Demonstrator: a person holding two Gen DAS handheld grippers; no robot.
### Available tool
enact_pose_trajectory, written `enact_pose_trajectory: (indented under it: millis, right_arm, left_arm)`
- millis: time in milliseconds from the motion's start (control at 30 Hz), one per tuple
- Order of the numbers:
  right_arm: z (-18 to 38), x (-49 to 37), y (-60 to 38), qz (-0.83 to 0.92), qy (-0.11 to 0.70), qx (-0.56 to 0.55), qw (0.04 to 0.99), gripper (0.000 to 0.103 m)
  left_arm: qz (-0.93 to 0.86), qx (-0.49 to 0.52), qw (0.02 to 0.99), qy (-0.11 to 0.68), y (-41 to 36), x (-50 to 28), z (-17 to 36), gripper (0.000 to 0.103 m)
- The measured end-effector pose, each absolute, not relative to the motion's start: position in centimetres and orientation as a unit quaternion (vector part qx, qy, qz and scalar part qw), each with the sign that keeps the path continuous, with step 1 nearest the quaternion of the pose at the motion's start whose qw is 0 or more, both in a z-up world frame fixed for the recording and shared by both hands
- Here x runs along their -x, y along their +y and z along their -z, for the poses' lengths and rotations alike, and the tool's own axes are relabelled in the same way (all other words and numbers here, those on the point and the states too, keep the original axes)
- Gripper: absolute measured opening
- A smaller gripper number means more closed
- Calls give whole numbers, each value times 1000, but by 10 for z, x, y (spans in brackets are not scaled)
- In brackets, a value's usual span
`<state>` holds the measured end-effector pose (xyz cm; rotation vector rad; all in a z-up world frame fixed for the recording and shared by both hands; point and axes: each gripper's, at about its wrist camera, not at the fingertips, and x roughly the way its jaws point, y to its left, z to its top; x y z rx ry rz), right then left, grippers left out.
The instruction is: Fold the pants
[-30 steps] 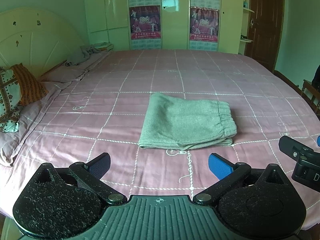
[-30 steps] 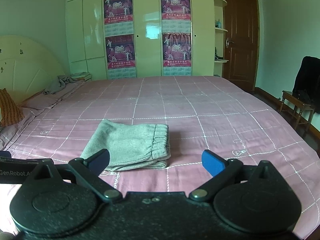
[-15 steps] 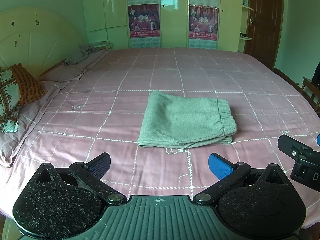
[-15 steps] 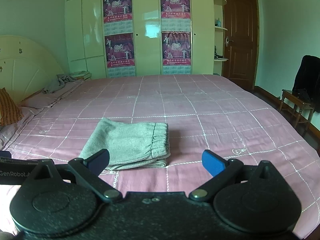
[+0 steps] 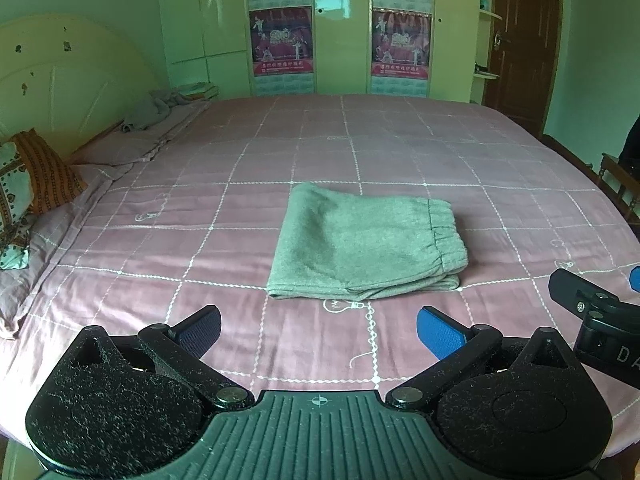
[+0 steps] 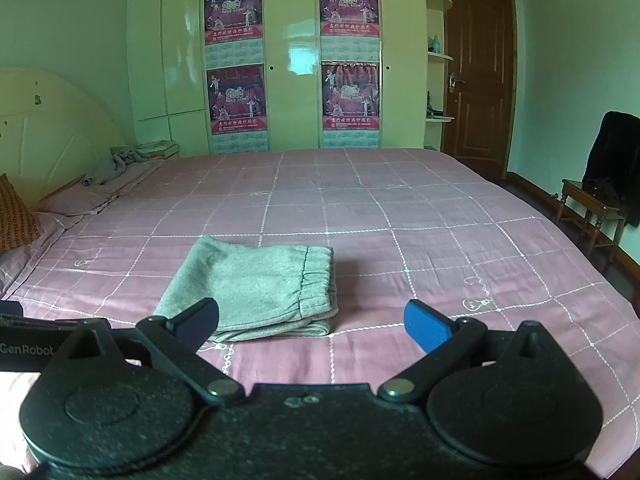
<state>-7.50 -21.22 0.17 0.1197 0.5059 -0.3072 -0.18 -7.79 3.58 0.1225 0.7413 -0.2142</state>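
Observation:
Grey pants lie folded into a compact rectangle on the pink checked bedspread, elastic waistband to the right. They also show in the right wrist view. My left gripper is open and empty, held back from the near edge of the pants. My right gripper is open and empty, near the front right of the pants; part of it shows at the right edge of the left wrist view.
Pillows and a crumpled grey cloth lie by the headboard on the left. A wardrobe with posters stands behind the bed. A door and a wooden chair with dark clothing are on the right.
Both grippers have drawn back and tilted slightly; the pants sit a little farther away in the views. The pants have not moved and both grippers stay open.

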Motion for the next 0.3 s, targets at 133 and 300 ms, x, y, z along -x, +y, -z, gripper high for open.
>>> enact_pose_trajectory:
  millis: [133,300]
  right_arm:
    - [-1,73,-214,155,248,-60,954,99]
    - [0,68,-216,159,250,-56,954,99]
  left_arm:
    - [116,-49,919,374,-80,-6,-34,103]
    - [131,-49,921,363,-85,-10,-31,103]
